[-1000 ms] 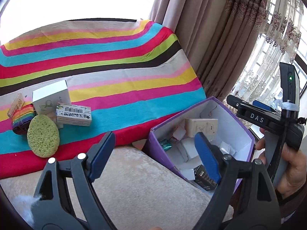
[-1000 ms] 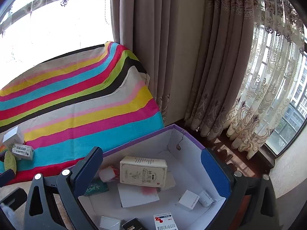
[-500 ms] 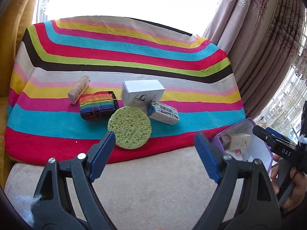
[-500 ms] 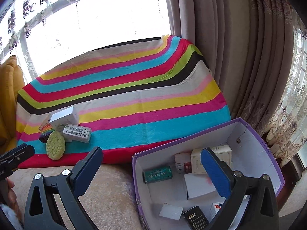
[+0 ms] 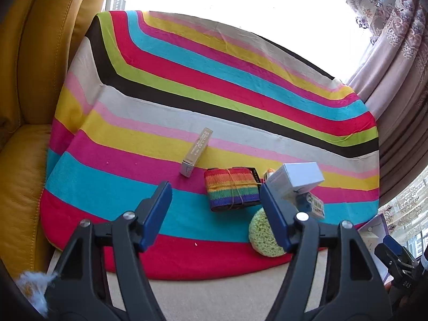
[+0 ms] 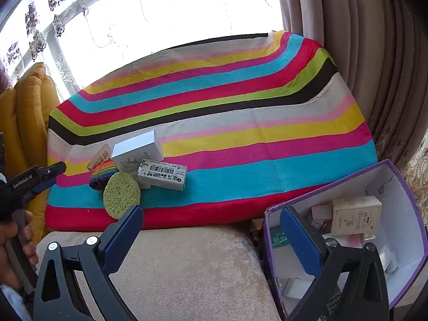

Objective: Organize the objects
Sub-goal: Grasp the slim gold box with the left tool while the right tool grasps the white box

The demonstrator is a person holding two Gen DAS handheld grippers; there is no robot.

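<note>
On the striped cloth (image 5: 160, 123) lie a tan slim box (image 5: 196, 152), a rainbow strap roll (image 5: 231, 188), a green round sponge (image 5: 260, 234), a white box (image 5: 298, 178) and a barcode box (image 5: 315, 204). My left gripper (image 5: 216, 214) is open and empty, hovering just in front of the roll. In the right wrist view the same pile shows: sponge (image 6: 121, 198), white box (image 6: 136, 149), barcode box (image 6: 163, 174). My right gripper (image 6: 211, 238) is open and empty, beside the purple box (image 6: 401, 176), which holds several small packages.
A yellow leather cushion (image 5: 29, 85) rises left of the cloth. Beige plush upholstery (image 6: 192, 264) lies in front of the cloth. Curtains (image 6: 361, 53) hang at the right. The purple box's corner (image 5: 374, 230) and the other gripper (image 5: 396, 259) show at the far right of the left view.
My left gripper has swung left from the purple box to the pile on the cloth and come closer. My right gripper has also turned left, away from above the box. Both stay open.
</note>
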